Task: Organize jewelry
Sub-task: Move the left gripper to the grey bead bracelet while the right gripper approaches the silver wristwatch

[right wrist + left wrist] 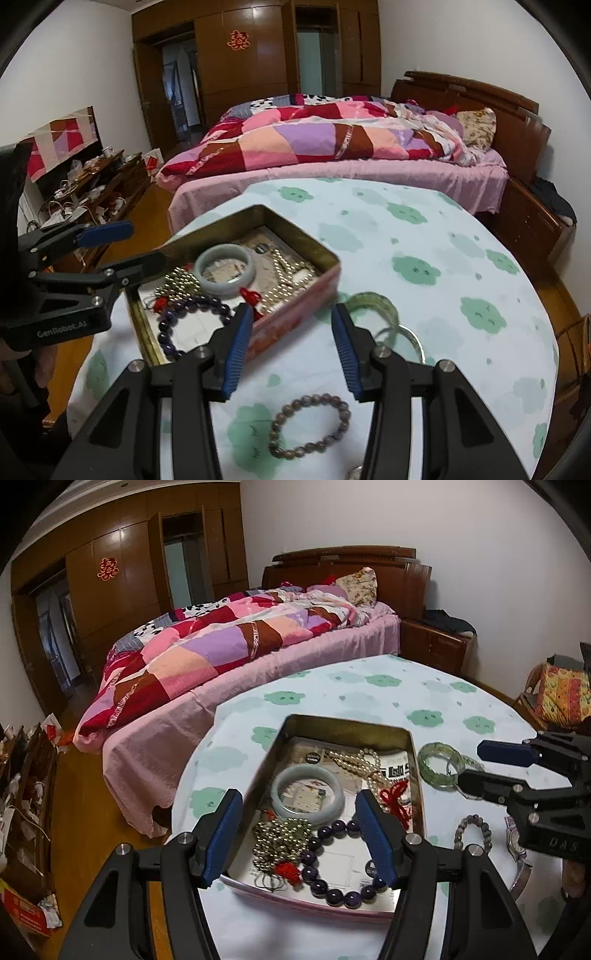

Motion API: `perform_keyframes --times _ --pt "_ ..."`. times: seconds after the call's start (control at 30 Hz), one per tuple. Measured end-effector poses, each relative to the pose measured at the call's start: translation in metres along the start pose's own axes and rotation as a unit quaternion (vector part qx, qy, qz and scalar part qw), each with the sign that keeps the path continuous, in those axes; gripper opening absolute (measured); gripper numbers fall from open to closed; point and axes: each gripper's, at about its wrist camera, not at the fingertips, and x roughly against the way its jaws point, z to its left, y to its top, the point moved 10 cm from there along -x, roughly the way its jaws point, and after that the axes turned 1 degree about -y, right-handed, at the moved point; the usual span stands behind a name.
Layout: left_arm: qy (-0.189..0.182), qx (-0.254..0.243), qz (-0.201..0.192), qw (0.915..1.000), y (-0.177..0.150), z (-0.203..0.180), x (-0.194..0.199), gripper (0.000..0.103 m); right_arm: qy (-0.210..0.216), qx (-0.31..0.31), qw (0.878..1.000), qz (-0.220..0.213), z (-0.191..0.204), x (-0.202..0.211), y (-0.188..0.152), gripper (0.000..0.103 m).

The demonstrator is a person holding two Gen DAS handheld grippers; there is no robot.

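An open metal tin sits on the round table and holds a pale jade bangle, a purple bead bracelet, gold bead chains, a pearl strand and red knots. My left gripper hangs open over the tin with nothing in it. To the right of the tin lies a green bangle. My right gripper is open and empty, its tips just short of that bangle. A grey-brown bead bracelet lies below it.
A wristwatch lies at the table's right edge. The tablecloth has green cloud prints. Beyond the table stand a bed with a patchwork quilt, a wooden nightstand and a cluttered low cabinet.
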Motion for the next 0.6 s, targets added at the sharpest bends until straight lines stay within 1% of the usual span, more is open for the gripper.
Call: perform_keyframes --times 0.2,0.33,0.5,0.6 --pt "-0.004 0.001 0.005 1.0 -0.003 -0.005 -0.001 0.064 -0.004 -0.009 1.0 -0.001 -0.01 0.005 -0.003 0.048" --pt "-0.014 -0.007 0.01 0.9998 -0.009 -0.018 -0.001 0.064 -0.008 -0.013 1.0 -0.003 -0.016 0.012 -0.006 0.048" --pt "-0.024 -0.023 0.02 0.9993 -0.02 -0.036 -0.005 0.064 -0.027 -0.025 0.999 0.002 -0.034 0.024 -0.02 0.05" --pt "-0.022 -0.031 0.019 0.9991 -0.022 -0.042 -0.004 0.064 -0.045 -0.035 0.998 0.007 -0.047 0.032 -0.034 0.052"
